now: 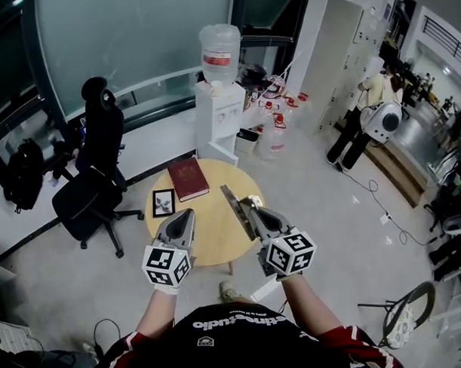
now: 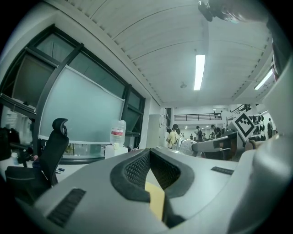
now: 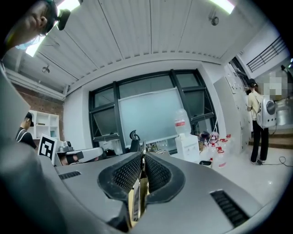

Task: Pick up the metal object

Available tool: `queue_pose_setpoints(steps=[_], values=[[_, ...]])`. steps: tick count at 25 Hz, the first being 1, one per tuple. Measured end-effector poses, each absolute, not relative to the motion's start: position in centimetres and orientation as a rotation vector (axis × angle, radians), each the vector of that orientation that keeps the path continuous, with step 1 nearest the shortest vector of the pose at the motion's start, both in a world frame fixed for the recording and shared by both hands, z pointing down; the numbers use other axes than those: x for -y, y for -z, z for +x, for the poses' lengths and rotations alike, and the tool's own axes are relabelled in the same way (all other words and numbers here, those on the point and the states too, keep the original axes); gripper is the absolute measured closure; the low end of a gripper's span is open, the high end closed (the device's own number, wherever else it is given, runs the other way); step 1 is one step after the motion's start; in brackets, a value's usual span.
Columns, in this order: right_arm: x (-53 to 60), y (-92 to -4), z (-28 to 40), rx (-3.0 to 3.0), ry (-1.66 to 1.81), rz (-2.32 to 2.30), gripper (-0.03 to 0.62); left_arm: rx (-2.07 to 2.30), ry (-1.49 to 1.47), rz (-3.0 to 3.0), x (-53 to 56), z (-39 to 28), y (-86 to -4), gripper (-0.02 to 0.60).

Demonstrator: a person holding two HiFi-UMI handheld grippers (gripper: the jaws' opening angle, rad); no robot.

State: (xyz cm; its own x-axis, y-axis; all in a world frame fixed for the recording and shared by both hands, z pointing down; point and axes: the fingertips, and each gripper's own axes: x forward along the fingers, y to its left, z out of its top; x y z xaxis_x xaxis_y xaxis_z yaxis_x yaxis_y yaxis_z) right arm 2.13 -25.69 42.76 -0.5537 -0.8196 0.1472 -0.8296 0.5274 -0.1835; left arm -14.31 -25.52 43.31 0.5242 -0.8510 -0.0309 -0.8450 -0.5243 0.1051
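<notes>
The metal object (image 1: 236,211) is a thin flat strip, lifted above the round wooden table (image 1: 210,248) and slanting up and to the left. My right gripper (image 1: 252,205) is shut on it. In the right gripper view the strip (image 3: 137,194) shows edge-on, pinched between the two black pads, and it pokes out past the tips (image 3: 143,157). My left gripper (image 1: 188,215) hovers over the table's left half. Its jaws meet at the tip with nothing in them; the left gripper view (image 2: 150,151) shows only the closed pads.
A dark red book (image 1: 188,179) and a small framed picture (image 1: 163,202) lie on the table's far side. A black office chair (image 1: 91,184) stands to the left, a water dispenser (image 1: 220,104) behind. A person (image 1: 360,114) stands at far right.
</notes>
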Motion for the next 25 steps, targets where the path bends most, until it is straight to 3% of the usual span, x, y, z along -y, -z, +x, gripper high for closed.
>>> queue_pose_setpoints(steps=[25], values=[[24.2,-40.6,3.2,2.668,-0.255,1.564,0.542,1.514,0.145,2.661,24.3,-14.7,-42.4,0.565]])
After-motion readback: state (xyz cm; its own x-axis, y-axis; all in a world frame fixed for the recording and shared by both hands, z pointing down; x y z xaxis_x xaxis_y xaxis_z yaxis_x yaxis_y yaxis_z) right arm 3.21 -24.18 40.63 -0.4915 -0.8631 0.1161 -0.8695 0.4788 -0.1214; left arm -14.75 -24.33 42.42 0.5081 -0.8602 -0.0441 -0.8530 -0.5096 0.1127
